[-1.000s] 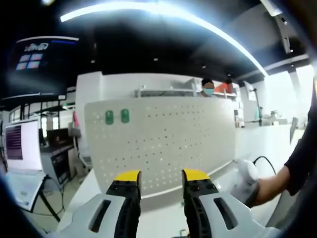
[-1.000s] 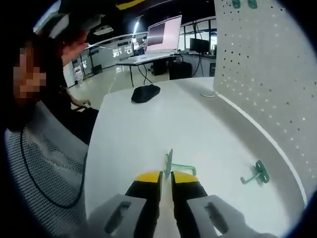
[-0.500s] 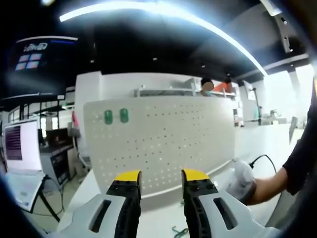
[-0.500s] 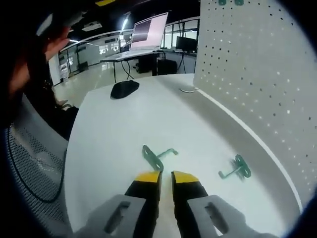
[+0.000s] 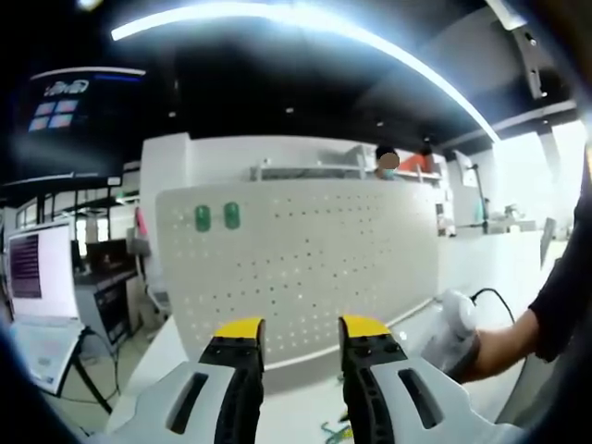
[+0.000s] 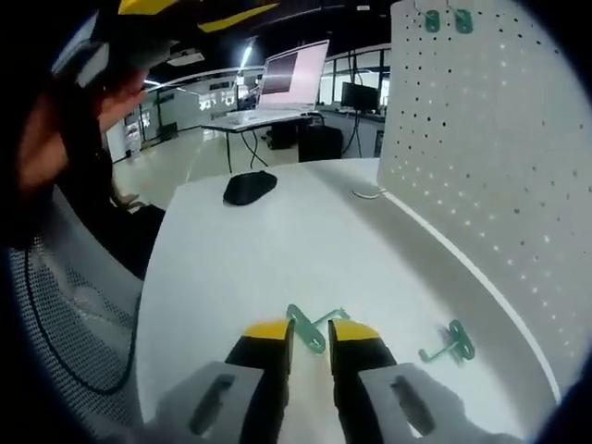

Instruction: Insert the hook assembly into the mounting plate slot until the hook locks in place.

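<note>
Right fingers [image 6: 310, 331]: we hold them parted, straddling the nearer green hook [image 6: 308, 328] lying flat on the white surface [image 6: 268, 240], stem pointing up-right.
Left fingers [image 5: 298, 329]: spread, empty, facing the pegboard [image 5: 296, 259].
Nearer hand: ours on the right.
Second hook [image 6: 449, 344]: off right.

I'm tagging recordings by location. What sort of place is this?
Probably an open-plan office or lab. A white pegboard stands on a white table, desks behind carry a laptop and monitors, and long strip lights run overhead.
</note>
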Demonstrator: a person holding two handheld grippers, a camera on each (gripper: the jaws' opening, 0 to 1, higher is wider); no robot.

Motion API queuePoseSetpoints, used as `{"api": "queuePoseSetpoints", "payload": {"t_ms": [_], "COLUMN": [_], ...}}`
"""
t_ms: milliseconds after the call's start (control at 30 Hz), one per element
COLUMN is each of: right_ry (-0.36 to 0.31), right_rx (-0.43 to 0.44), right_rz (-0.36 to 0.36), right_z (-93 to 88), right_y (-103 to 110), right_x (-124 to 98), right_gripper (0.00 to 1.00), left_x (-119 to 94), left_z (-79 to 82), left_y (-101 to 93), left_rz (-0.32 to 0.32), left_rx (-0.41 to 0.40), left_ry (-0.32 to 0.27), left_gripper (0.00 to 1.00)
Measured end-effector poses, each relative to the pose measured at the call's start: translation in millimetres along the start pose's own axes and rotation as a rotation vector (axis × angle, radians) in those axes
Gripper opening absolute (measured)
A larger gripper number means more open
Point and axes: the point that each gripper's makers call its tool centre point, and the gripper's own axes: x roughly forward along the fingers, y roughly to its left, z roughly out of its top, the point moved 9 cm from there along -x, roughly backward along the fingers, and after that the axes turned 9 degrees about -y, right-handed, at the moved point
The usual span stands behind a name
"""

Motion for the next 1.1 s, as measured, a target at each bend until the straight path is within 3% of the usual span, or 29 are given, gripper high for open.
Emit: {"api": "queuePoseSetpoints", "payload": {"t_ms": [167,400,833,1100], "right_ry": [0.026,0.012,0.021,-0.014], "right_rx": [-0.041,-0.097,-0.218,-0.26], "right_rz": [0.021,0.059,0.154,0.16], "right_z": [-7.4,-6.0,-6.4,9.0], "right_y": [1,3,15,14], "right_x": [5,5,1,-11], "right_gripper": [0.14,0.03,0.0,0.0], "left_x": [0,1,1,1], "left_z": [-0.4,-1.1,-1.4,-2.5], "left_y": [-0.3,-0.8,-0.6,-1.4], "left_rz": [-0.003,-0.01,-0.009,-0.012], "left_rx": [0.001,-0.002,-0.002,-0.005], "left_ry": [0.003,0.005,0.009,0.018], "left_gripper": [0.32,0.33,0.32,0.32]}}
